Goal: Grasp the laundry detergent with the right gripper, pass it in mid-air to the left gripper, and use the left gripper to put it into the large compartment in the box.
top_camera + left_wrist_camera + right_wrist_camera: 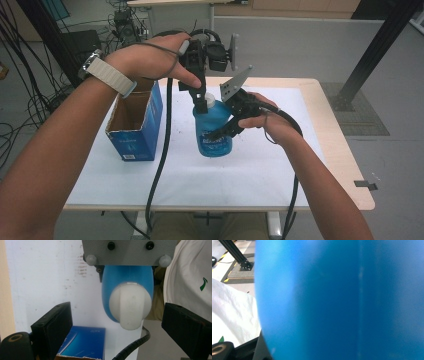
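High view: my right gripper (226, 131) is clamped on the blue bottle (215, 131), held upright just right of the open blue box (136, 124). My left gripper (201, 102) hangs spread above its white cap (130, 305).

white-topped table (260, 180), grey floor (300, 45).

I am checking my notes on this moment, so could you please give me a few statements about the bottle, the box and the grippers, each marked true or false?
1. The right gripper is shut on the blue bottle. True.
2. The left gripper is clamped on the white cap. False: its jaws stand open either side of the cap.
3. The bottle lies inside the blue box. False: it is beside the box, held upright.
4. The box is open at the top. True.
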`<action>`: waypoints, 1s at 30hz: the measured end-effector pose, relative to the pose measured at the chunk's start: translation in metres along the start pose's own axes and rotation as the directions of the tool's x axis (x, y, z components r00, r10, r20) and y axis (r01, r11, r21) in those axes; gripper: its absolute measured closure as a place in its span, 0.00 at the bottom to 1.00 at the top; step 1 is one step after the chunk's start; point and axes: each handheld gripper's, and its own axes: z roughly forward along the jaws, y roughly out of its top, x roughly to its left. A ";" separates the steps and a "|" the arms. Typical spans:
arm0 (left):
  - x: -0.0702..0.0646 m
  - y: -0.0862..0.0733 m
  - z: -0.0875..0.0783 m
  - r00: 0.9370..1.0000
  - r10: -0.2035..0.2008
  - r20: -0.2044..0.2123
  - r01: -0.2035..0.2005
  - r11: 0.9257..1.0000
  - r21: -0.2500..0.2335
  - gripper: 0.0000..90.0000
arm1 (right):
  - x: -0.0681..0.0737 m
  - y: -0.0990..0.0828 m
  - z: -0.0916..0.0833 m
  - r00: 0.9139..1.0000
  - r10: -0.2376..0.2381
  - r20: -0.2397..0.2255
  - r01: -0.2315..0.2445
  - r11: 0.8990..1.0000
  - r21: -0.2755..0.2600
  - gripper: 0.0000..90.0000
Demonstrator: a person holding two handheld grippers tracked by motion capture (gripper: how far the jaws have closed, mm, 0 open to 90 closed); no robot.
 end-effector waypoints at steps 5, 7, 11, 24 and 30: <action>0.000 0.000 0.001 1.000 -0.002 -0.002 0.002 1.000 0.000 0.11 | 0.000 0.000 0.000 1.000 0.000 0.001 0.000 1.000 0.004 0.48; 0.000 0.000 0.000 1.000 -0.002 -0.002 0.002 1.000 0.000 0.11 | 0.000 0.000 0.000 1.000 0.000 0.001 0.000 1.000 0.000 0.48; 0.000 -0.001 0.001 1.000 -0.002 -0.001 0.002 1.000 0.004 0.11 | 0.000 0.000 0.000 1.000 0.000 0.000 0.000 1.000 -0.001 0.48; 0.000 -0.002 0.001 1.000 -0.005 -0.003 0.005 1.000 0.005 0.11 | 0.000 0.000 0.000 1.000 0.003 -0.007 -0.003 1.000 0.000 0.48; 0.000 -0.002 0.002 1.000 -0.004 -0.002 0.004 1.000 0.003 0.11 | 0.000 -0.001 0.000 1.000 0.003 -0.005 -0.003 1.000 0.000 0.48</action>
